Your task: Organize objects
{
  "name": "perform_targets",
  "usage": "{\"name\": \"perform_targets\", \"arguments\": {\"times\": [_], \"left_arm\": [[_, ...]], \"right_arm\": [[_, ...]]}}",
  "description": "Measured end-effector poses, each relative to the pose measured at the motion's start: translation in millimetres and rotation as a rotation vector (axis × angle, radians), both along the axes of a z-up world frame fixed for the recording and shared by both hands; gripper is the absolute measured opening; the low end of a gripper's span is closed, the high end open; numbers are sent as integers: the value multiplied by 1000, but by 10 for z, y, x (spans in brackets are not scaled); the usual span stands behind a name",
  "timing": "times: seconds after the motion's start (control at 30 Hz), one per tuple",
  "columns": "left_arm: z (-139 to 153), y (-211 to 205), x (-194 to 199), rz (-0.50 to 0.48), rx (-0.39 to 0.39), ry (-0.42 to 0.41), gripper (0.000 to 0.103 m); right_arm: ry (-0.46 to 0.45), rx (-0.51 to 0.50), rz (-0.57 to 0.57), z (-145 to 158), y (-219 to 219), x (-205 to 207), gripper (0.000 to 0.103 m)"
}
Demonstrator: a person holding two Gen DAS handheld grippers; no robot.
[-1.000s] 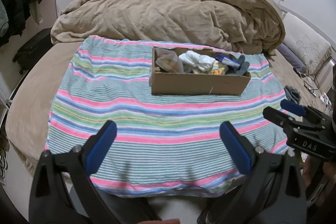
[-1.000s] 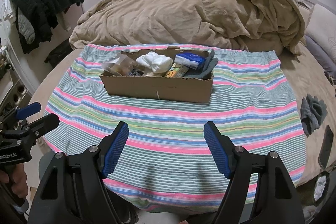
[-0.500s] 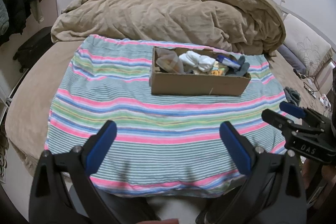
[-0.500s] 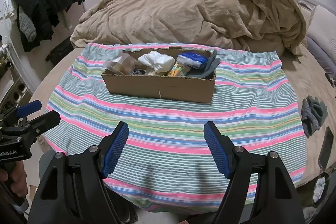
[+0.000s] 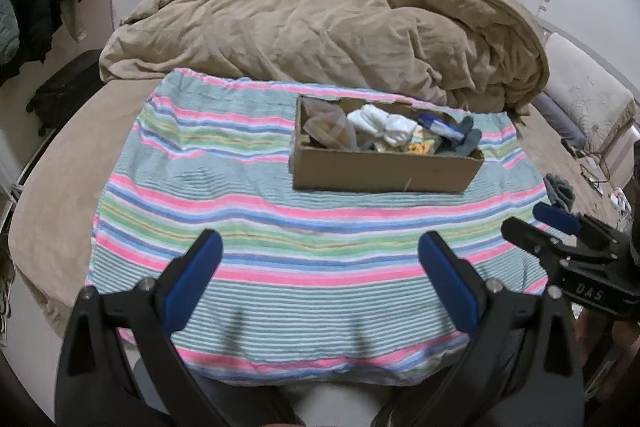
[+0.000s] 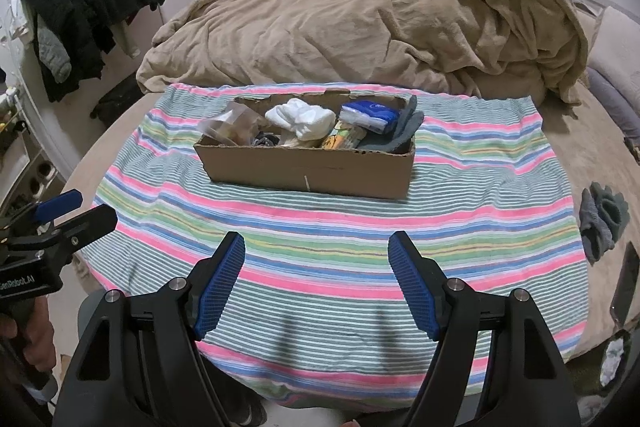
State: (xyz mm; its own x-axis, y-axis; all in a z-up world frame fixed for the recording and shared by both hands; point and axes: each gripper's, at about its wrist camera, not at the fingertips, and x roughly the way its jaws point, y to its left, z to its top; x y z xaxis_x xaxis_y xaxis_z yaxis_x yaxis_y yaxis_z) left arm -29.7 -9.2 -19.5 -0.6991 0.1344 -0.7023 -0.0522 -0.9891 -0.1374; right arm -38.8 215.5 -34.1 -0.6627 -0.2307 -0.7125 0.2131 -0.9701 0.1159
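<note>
A brown cardboard box (image 5: 384, 173) (image 6: 312, 171) sits on a striped towel (image 5: 248, 219) (image 6: 360, 227) spread on the bed. It holds white socks (image 6: 304, 119), a clear plastic bag (image 6: 232, 125), a blue-and-white packet (image 6: 370, 115), grey socks (image 6: 404, 131) and a yellow packet (image 6: 340, 139). My left gripper (image 5: 320, 247) is open and empty above the towel's near edge, well short of the box. My right gripper (image 6: 316, 247) is open and empty, also short of the box. Each gripper shows at the side of the other's view.
A crumpled tan duvet (image 6: 360, 23) fills the bed behind the towel. A pair of grey socks (image 6: 602, 219) lies on the bed right of the towel, with a dark phone (image 6: 624, 287) nearer. Dark clothes (image 6: 88, 3) hang at the left wall.
Both grippers have drifted slightly forward toward the box. Their jaws stay open and empty. Nothing on the bed has moved.
</note>
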Motion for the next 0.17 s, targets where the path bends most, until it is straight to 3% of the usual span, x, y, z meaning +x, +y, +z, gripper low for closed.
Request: {"name": "perform_targets", "arguments": {"times": [0.17], "left_arm": [[-40, 14, -71, -15, -12, -10, 99]], "right_arm": [[-13, -5, 1, -34, 5, -91, 77]]}}
